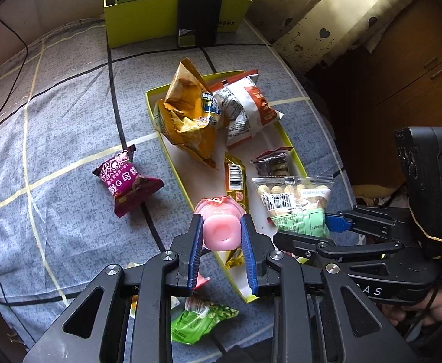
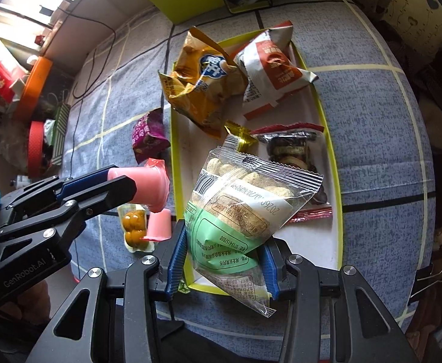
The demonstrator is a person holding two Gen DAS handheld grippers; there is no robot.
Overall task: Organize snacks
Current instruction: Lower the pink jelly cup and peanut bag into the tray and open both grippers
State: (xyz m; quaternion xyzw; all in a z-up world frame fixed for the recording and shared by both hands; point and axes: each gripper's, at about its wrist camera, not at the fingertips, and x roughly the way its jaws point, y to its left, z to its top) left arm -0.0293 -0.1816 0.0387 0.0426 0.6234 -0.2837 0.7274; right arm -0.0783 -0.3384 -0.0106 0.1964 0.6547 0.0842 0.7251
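left tongs [image 1: 221, 230] are pinching a pink jelly cup [image 1: 220, 232] right over the tray's near-left rim [image 1: 172, 168], right tongs [image 2: 224, 260] clamped on a peanut bag [image 2: 239, 208] above the tray's near end, with bare white floor only along its right side.

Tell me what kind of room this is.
Probably a bedroom at home: the snacks lie on a bed with a grey checked bedsheet, beside a heart-print curtain and a wooden drawer cabinet.
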